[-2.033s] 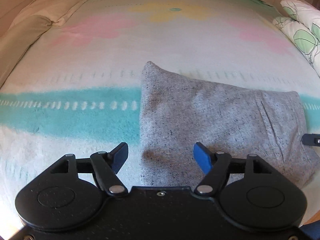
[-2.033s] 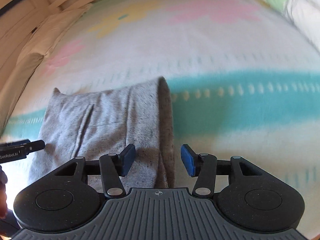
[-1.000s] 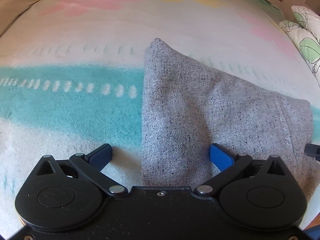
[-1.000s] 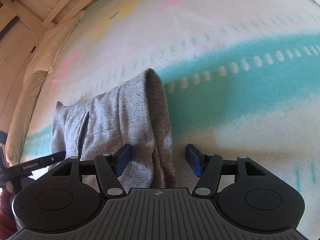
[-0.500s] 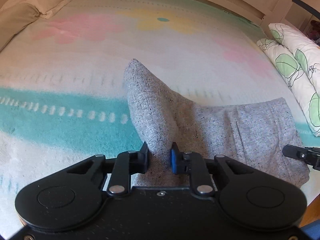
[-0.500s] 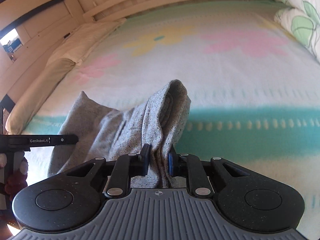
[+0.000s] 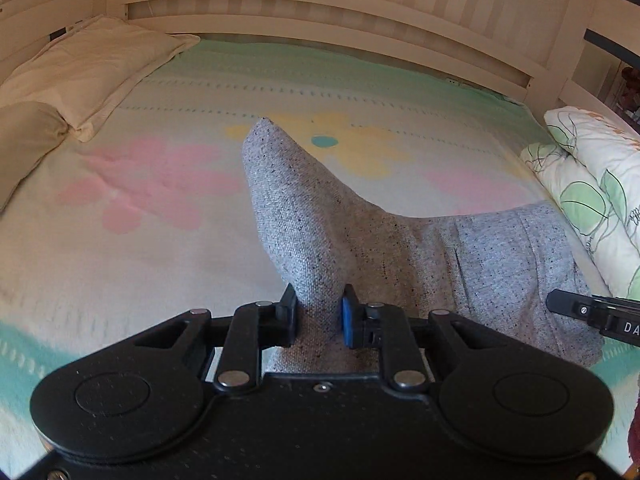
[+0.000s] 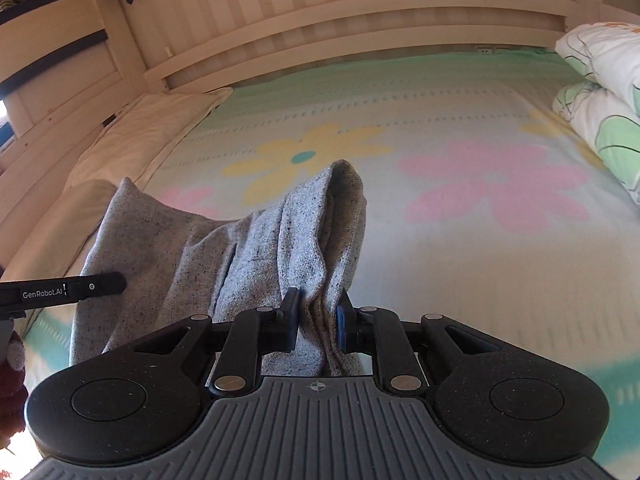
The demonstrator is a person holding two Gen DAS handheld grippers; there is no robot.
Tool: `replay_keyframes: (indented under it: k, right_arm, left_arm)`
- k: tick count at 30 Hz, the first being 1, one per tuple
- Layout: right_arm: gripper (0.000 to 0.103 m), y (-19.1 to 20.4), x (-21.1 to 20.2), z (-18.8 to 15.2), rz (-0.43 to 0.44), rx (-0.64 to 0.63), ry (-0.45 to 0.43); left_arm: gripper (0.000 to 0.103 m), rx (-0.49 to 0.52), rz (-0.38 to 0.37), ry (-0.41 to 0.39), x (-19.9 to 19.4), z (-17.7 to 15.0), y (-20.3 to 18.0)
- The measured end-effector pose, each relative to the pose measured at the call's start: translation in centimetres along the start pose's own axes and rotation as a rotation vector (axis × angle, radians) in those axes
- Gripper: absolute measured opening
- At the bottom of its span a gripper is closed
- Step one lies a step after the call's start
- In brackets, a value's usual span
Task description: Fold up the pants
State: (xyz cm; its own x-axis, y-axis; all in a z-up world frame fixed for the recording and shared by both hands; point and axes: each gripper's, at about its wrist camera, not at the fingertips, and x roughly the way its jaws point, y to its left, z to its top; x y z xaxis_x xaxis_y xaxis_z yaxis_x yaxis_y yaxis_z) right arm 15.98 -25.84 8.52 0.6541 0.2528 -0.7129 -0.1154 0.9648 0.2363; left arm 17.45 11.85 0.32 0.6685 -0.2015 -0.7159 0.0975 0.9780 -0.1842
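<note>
Grey speckled pants (image 7: 400, 248) are folded into a short stack and raised off the bed by their near edge. My left gripper (image 7: 319, 314) is shut on the left corner, which rises to a peak in front of it. In the right wrist view the pants (image 8: 264, 248) hang between both grippers, and my right gripper (image 8: 317, 314) is shut on the bunched right corner. The tip of the right gripper (image 7: 592, 314) shows at the right edge of the left wrist view, and the left gripper's finger (image 8: 64, 290) reaches in at the left of the right wrist view.
The bed blanket (image 7: 160, 200) has pink and yellow flowers and teal stripes. Cream pillows (image 7: 92, 68) lie at the back left, and a leaf-print duvet (image 7: 592, 200) is piled at the right. A slatted wooden bed rail (image 8: 360, 12) closes the far side. A dark red sleeve (image 8: 12, 384) shows at left.
Both grippers went from open around the pants' near corners to shut on them, then rose and tilted up, lifting the near edge off the blanket.
</note>
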Motion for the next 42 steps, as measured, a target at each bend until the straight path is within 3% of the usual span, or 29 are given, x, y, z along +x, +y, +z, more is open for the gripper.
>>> replay_keyframes:
  k: [2,4,5,7,8,17,19,21,23,27,30,34,42]
  right_arm:
    - [0.018,-0.5,2.1,0.4,-0.008,0.016,0.005]
    - [0.020,-1.4,4.5,0.5,-0.059,0.048,0.005]
    - [0.019,-1.7,5.5,0.2,-0.145,0.059,0.021]
    - [0.020,-2.3,6.9,-0.3,-0.305,0.046,0.055]
    - [0.020,-2.6,7.2,-0.7,-0.326,0.040,0.058]
    - [0.020,0.6,2.9,-0.6,-0.205,0.003,0.028]
    - [0.020,1.8,1.4,-0.7,-0.212,-0.016,-0.009]
    - [0.020,2.8,0.0,-0.7,-0.220,-0.031,-0.045]
    - [0.020,3.3,-1.2,-0.7,-0.188,-0.048,-0.016]
    - [0.020,4.6,-2.8,-1.0,-0.157,-0.066,0.030]
    - [0.020,5.7,-3.8,-2.2,-0.156,-0.104,0.025]
    - [0.020,6.1,-4.0,-3.5,-0.155,-0.094,0.013]
    - [0.020,5.6,-3.1,-3.8,-0.157,-0.033,0.083]
  left_arm:
    - [0.028,-0.019,0.014,0.016,1.6,0.3,1.0]
    - [0.035,-0.057,0.049,0.047,4.0,0.1,2.1]
    - [0.039,-0.080,0.097,0.074,5.3,0.0,2.6]
    - [0.032,-0.105,0.204,0.103,7.0,-0.4,3.6]
    - [0.030,-0.107,0.235,0.107,7.3,-0.6,4.0]
    - [0.033,-0.110,0.281,0.022,1.9,0.0,2.6]
    - [0.041,-0.116,0.259,0.005,0.1,0.2,1.7]
    - [0.056,-0.093,0.264,-0.021,-1.6,0.3,0.4]
    - [0.065,-0.066,0.270,-0.048,-3.1,-0.1,-0.5]
    - [0.066,-0.051,0.268,-0.076,-5.5,-1.3,-2.0]
    - [0.073,-0.044,0.256,-0.080,-6.1,-2.3,-2.9]
    - [0.074,-0.034,0.242,-0.073,-5.8,-3.5,-3.8]
    - [0.073,-0.050,0.197,0.002,-3.9,-4.3,-4.0]
